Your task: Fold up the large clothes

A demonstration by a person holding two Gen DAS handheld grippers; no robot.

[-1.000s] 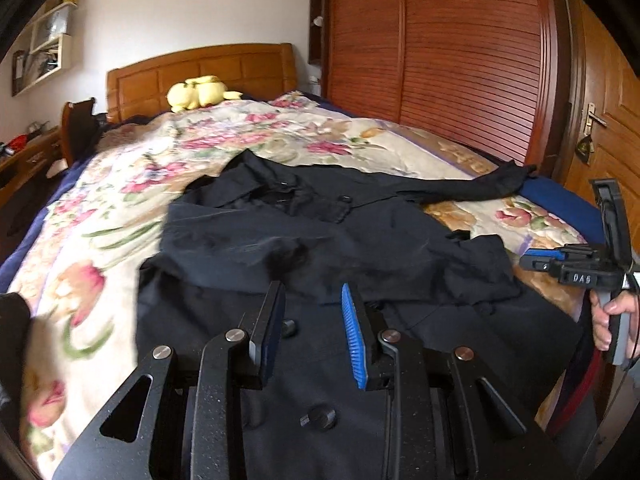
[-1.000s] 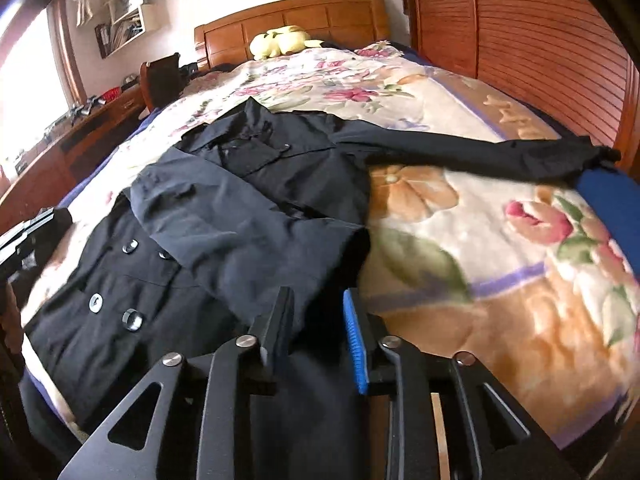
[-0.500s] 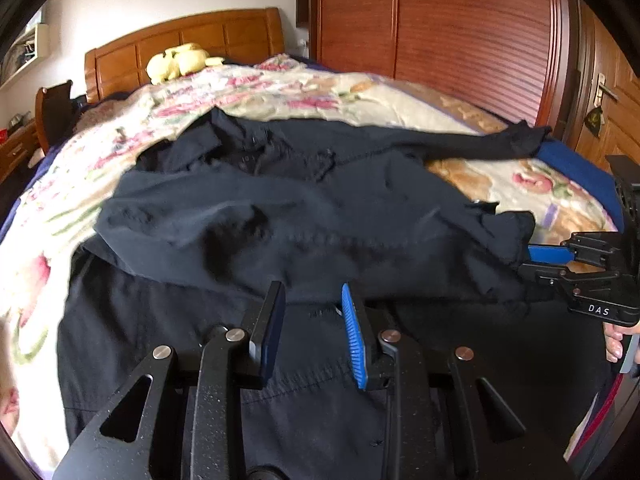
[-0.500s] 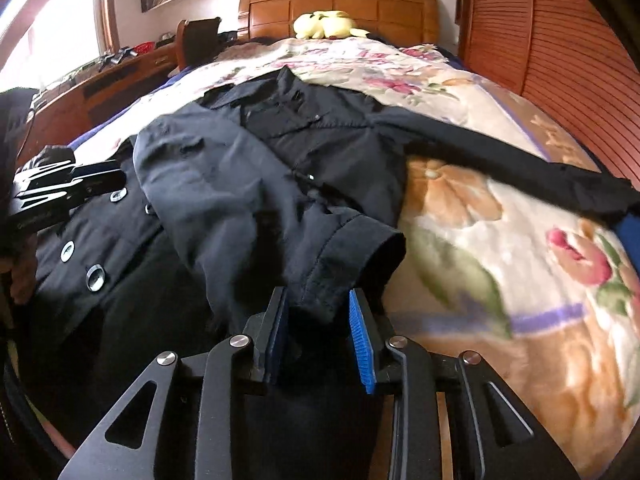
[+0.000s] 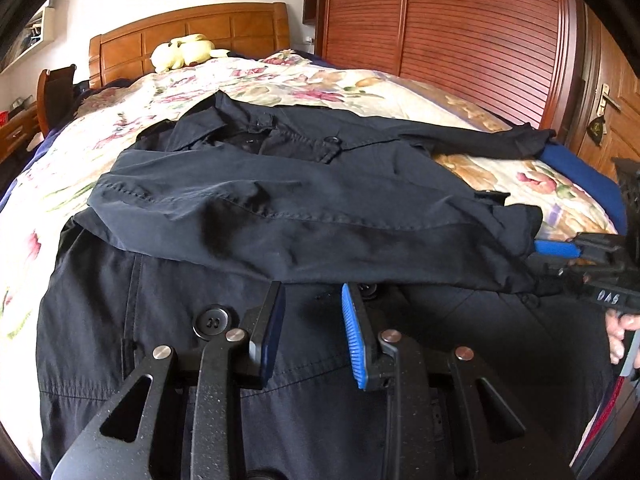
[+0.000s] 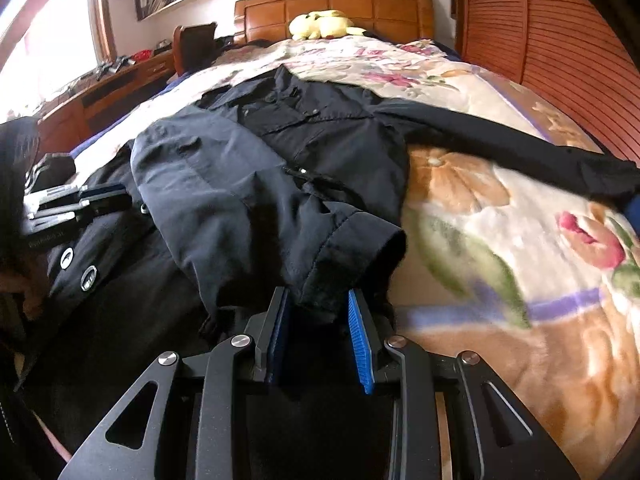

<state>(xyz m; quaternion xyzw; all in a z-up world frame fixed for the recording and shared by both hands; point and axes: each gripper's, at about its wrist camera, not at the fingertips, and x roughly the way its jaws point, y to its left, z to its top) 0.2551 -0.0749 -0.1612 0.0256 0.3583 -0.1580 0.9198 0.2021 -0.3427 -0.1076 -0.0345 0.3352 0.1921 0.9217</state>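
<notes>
A black buttoned coat (image 5: pixel 280 184) lies spread on the floral bed, one sleeve folded across its front, the other sleeve (image 5: pixel 480 140) stretched out to the right. My left gripper (image 5: pixel 312 308) is open, low over the coat's front near a button, holding nothing. My right gripper (image 6: pixel 318 304) is open, its jaws either side of the folded sleeve's cuff (image 6: pixel 352 256), not clamped. The right gripper also shows at the cuff in the left wrist view (image 5: pixel 560 252). The left gripper shows in the right wrist view (image 6: pixel 80 204) over the coat's left edge.
The floral bedspread (image 6: pixel 500 240) covers the bed. A yellow plush toy (image 5: pixel 184 50) lies by the wooden headboard. A slatted wooden wardrobe (image 5: pixel 460 32) stands on the right, a desk and chair (image 6: pixel 132 76) on the left.
The left gripper moved in lower over the coat's front. The right gripper moved forward until the folded sleeve's cuff sits between its jaws. The coat's sleeve stayed folded.
</notes>
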